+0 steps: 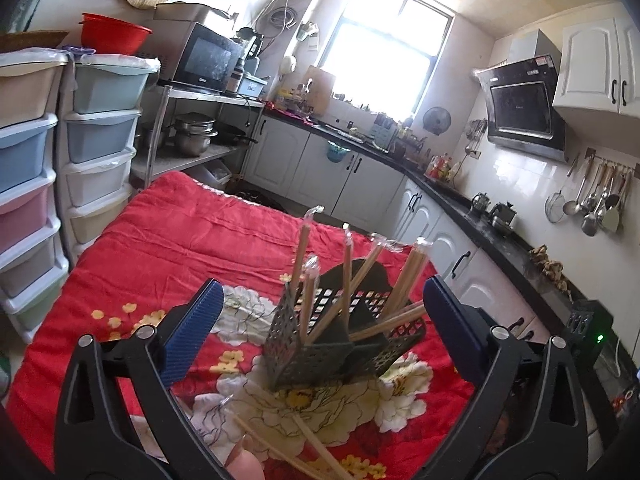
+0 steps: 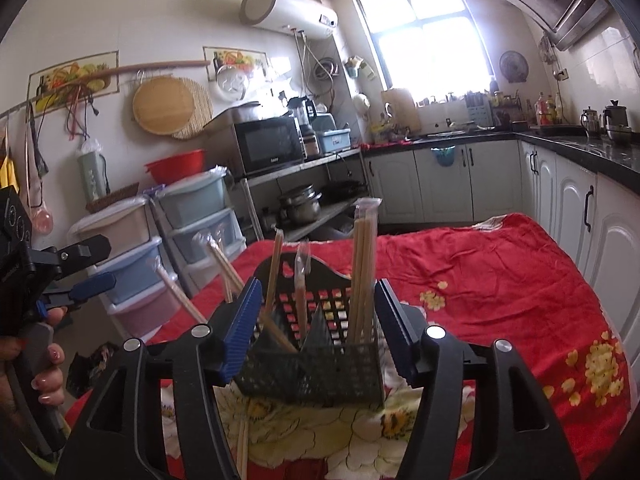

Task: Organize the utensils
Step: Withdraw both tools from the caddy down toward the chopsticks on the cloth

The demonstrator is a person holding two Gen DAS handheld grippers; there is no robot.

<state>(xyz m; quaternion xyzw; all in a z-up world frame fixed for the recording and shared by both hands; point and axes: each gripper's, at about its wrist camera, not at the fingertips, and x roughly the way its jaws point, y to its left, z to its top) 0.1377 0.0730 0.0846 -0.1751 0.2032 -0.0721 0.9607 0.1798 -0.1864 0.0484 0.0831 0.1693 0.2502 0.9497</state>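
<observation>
A dark perforated utensil basket (image 1: 344,344) stands on the red floral-covered surface (image 1: 192,240), holding splayed plastic-wrapped chopsticks (image 1: 350,268). Left gripper (image 1: 320,320) and right gripper (image 2: 316,320) jaws open, empty.

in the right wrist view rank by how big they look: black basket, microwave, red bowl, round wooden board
Largest to smallest, as they look:
1. black basket, though it is nearest the camera
2. microwave
3. round wooden board and red bowl look about alike, so I won't rank them
</observation>
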